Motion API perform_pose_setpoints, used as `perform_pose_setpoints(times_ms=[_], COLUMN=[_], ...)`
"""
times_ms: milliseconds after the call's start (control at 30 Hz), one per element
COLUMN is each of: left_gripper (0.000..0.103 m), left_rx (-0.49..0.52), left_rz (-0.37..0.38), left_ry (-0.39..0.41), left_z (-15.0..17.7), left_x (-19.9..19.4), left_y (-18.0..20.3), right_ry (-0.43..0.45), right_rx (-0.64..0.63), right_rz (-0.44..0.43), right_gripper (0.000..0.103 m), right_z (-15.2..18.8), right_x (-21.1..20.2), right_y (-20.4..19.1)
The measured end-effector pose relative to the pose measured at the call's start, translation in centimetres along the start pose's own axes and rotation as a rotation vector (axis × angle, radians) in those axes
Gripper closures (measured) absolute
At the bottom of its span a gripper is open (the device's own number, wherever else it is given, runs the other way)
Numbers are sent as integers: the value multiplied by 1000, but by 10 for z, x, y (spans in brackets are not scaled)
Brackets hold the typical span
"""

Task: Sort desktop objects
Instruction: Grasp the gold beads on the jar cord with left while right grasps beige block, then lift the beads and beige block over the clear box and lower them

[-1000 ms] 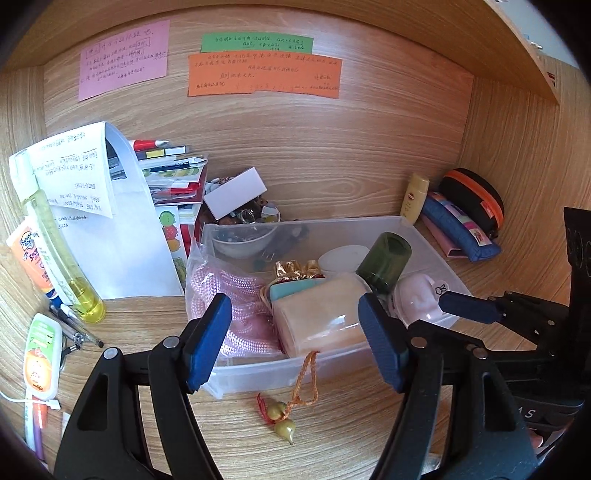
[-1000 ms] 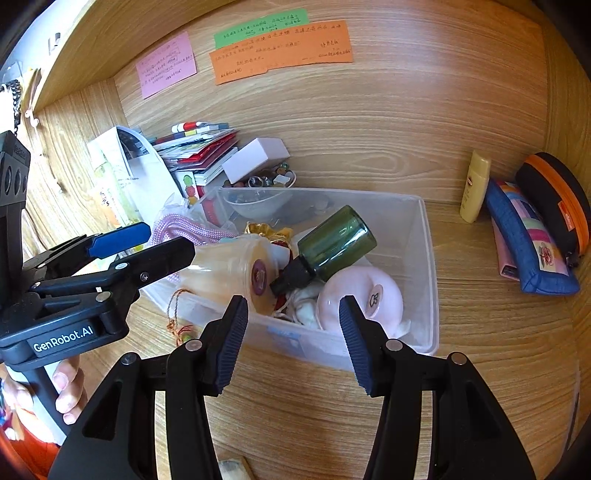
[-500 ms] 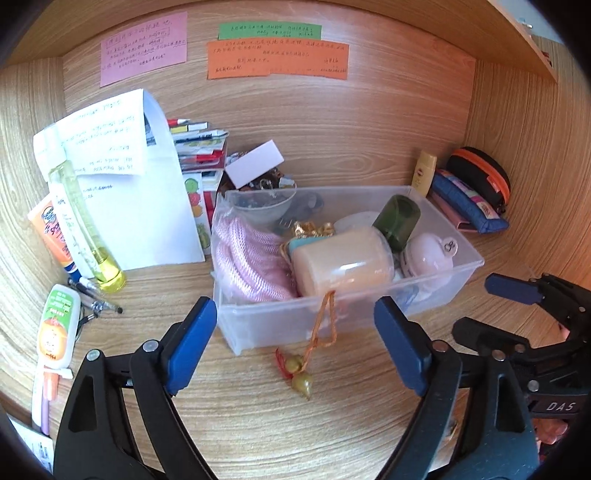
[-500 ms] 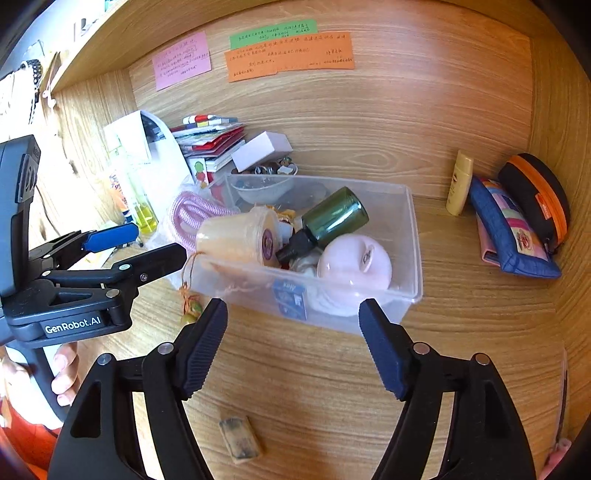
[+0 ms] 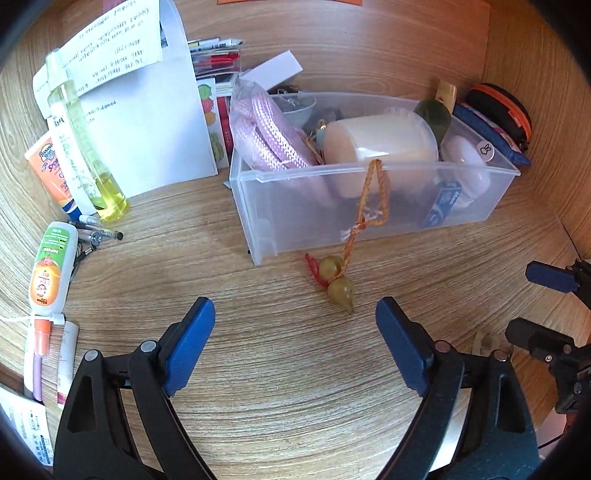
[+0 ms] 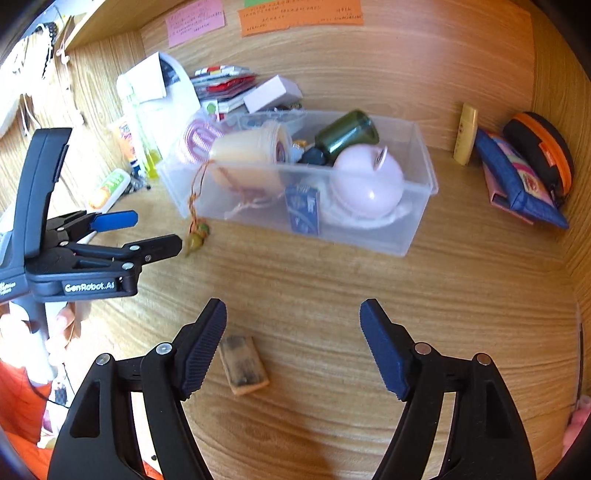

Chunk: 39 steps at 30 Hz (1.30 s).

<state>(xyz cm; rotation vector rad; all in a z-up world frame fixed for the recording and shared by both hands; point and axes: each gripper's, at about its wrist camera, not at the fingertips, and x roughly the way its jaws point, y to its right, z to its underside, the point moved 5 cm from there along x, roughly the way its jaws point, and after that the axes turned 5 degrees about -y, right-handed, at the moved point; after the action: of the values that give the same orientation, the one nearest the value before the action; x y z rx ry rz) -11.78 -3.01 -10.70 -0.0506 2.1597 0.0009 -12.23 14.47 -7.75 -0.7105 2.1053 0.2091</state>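
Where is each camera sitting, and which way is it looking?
Left wrist: on the left gripper, looking down at the desk and clear bin; its open jaws show, plus the right gripper at the right edge.
Right wrist: on the right gripper, looking down at the desk and eraser; its open jaws show, plus the left gripper and a hand.
Both share the bin and gourd charm.

Back wall of the wooden alcove: a pink note (image 6: 195, 20) and an orange note (image 6: 301, 16) are stuck side by side, handwriting illegible. At far left, beyond the alcove's side panel, pale fabric (image 6: 14, 96) hangs (item unidentifiable). Orange cloth (image 6: 22, 410) occupies the lower left corner. Wooden shelf board (image 6: 110, 22) overhangs the alcove.
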Motion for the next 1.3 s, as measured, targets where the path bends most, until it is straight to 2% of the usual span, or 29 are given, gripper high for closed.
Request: perform_pose_setpoints(times_ms=[200,267,300,400,433,567,667,733,800,867,1000,1300], left_gripper=[14,20,25,34,38,46,54,62,70,74,87,87], left_rx=[15,30,37,36,35,23,23,24,25,29,49,60], left_rz=[17,9,10,24,30,59,50,50,54,70,84,91], left_ry=[-20,-17,-20,-33,-37,-49,-43,-39,-35,-33,-29,33], left_z=[-2,-3,-3,-4,-4,-6,-8,-8,-8,-7,-7,-7], left_x=[10,12,13,18,19,23,25,25,24,24,18,-5], left_y=[8,13,15,18,19,20,20,20,20,20,27,35], right_ry=[-38,-43,-46,-59,-57,-59,-54,-53,-52,-51,-52,-1], right_rx=[-50,-63,-70,-90,-96,-117,-134,-143,-151,-147,-114,-35], right_rz=[-19,-29,-35,-37,-30,-27,-21,-30,-22,-24,-48,-62], right_gripper=[31,32,33,48,50,60,68,77,81,81,81,81], right_z=[18,21,22,24,24,25,26,27,27,26,22,1], right_x=[8,9,10,12,12,13,13,13,13,14,14,-2], right_y=[-13,-16,-17,-22,-22,-25,-28,-31,-33,-34,-29,-14])
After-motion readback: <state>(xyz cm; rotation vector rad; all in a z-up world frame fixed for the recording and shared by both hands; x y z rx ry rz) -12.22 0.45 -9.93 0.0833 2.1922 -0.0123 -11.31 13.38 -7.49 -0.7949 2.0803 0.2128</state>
